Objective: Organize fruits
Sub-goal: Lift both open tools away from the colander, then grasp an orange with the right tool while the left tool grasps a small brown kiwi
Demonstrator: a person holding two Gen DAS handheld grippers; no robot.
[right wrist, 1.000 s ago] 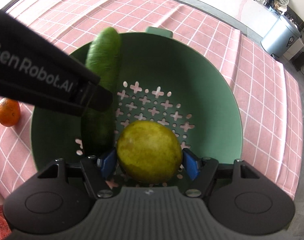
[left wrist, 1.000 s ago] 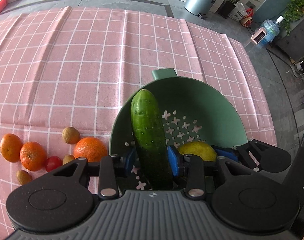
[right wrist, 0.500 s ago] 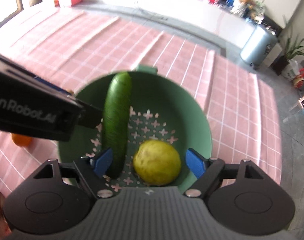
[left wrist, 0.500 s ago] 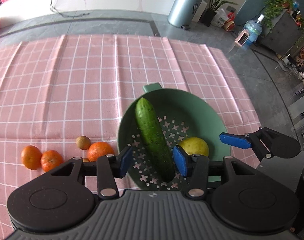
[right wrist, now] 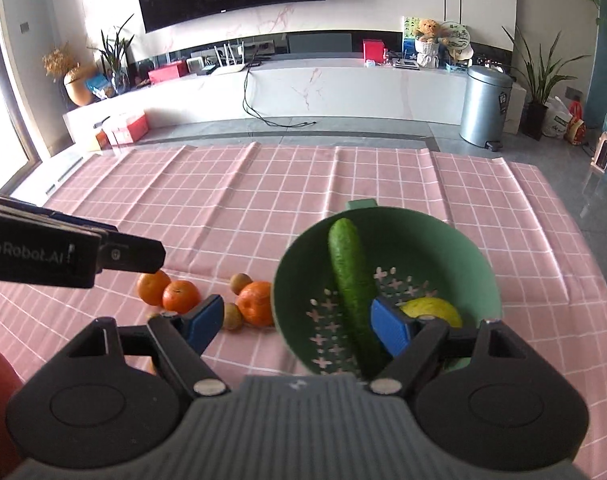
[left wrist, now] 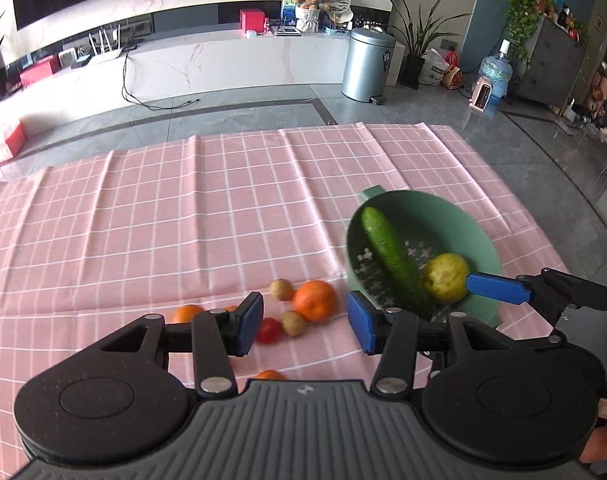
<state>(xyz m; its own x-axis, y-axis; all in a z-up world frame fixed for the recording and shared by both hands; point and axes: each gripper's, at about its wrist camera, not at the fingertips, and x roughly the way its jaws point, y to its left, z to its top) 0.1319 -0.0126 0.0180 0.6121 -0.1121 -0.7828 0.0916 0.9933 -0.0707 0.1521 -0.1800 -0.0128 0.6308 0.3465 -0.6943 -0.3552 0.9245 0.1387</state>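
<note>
The biggest thing in front of me was the pink checked cloth [right wrist: 343,184], filling the middle of both views, creased in long ridges; I judged those folds could send a round fruit rolling if I nudged it. Lower right in the right wrist view sat the green colander [right wrist: 443,248], with the cucumber [right wrist: 349,280] propped against its far wall and the yellow fruit [right wrist: 431,308] in the bottom beside it. The cucumber stood steep, one end near the rim, so dropping more in could, I reckoned, tip it out.

My left gripper [left wrist: 303,322] had its jaws spread with nothing between them. My right gripper [right wrist: 295,322] was spread wide and empty too, poking in at the right edge of the left view.

Lower centre in the left view lay what was left: the large orange [left wrist: 315,300] just beside the colander wall, two brown fruits [left wrist: 280,289] and a red tomato [left wrist: 269,330] bunched against it, and smaller mandarins [right wrist: 181,296] further left. That crowding was my worry: closing on the orange could knock its neighbours away, and the colander wall left little room for a finger.
</note>
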